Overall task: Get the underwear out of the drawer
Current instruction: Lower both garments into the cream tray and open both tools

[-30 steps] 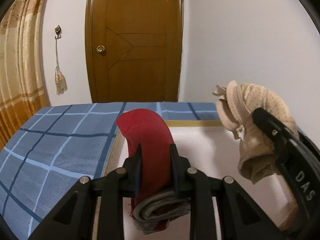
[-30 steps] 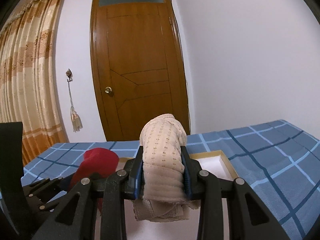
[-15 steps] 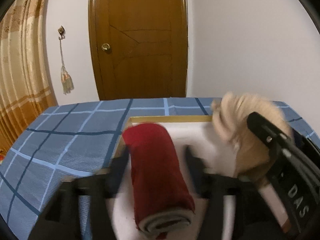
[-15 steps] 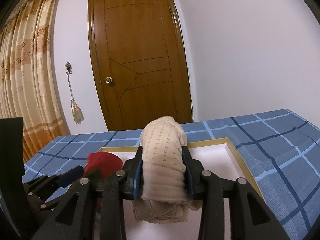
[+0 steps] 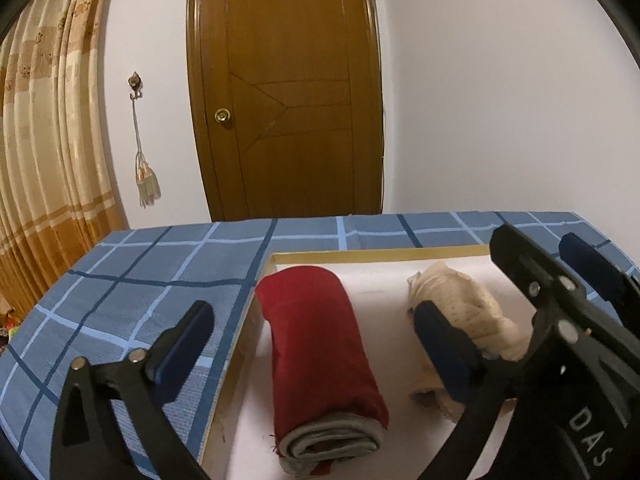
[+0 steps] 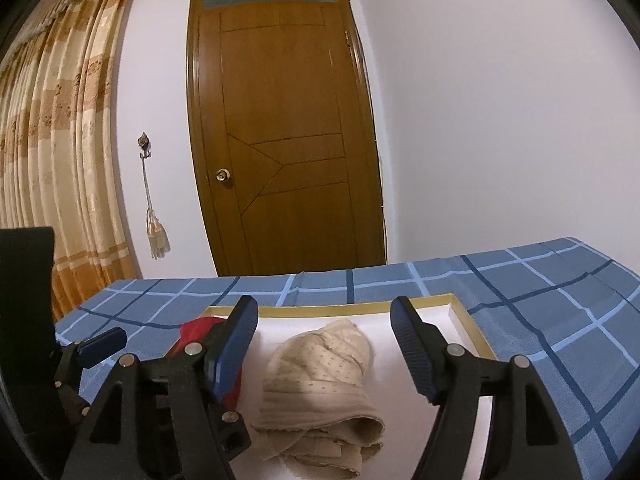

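Now the rolled red cloth underwear (image 5: 320, 344) lies along the white gold-rimmed tray's (image 5: 376, 254) left edge, lower centre of frame, between the widening left tool (image 5: 316, 344) jaws, untouched. Right tool (image 6: 326, 344), also opening, straddles the rolled beige dotted underwear (image 6: 320, 376) mid-tray.

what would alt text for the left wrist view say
Left tongs, opening wide, straddle a rolled red underwear lying free in a shallow white tray on a blue plaid bedspread. To the right, the right tongs, also opening, flank a beige rolled underwear in the tray. Behind stand a wooden door and a curtain.
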`<state>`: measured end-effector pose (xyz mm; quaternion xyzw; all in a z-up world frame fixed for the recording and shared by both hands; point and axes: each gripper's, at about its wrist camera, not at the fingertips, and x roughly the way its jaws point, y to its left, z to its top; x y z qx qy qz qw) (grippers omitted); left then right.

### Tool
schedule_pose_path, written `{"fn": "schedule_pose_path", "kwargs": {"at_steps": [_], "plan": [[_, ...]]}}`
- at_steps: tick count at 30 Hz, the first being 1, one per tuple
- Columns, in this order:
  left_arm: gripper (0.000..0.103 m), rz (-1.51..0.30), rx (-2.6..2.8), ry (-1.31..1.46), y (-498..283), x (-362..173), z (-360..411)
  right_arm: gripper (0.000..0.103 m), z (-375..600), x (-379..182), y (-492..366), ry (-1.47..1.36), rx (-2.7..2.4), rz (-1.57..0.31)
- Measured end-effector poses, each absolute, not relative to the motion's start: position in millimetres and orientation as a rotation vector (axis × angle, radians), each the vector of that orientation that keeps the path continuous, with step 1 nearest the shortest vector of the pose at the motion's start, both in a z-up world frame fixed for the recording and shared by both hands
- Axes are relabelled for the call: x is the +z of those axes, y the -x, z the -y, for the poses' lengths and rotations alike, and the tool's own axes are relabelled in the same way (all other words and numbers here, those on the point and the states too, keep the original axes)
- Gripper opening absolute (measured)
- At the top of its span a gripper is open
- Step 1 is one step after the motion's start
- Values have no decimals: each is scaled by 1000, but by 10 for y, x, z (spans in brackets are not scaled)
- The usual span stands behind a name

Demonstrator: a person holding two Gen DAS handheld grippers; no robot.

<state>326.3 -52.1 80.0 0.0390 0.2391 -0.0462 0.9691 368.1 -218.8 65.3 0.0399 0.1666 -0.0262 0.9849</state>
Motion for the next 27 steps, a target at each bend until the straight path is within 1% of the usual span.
{"fn": "schedule_pose_path", "kwargs": {"at_steps": [7, 17, 21, 27], "plan": [[102, -449, -69, -96, -3227, 822, 529, 71, 2217, 684, -3612, -100, -61, -314], [102, -367, -64, -34, -3111, 867, 432, 71, 2292, 726, -3453, -140, -107, -265], [102, -366, -34, -13, -3080, 871, 365, 71, 2284, 746, -3400, -139, -122, -248], [102, -338, -35, -22, -2888, 878, 325, 71, 2334, 771, -3238, -174, -148, -213]]}}
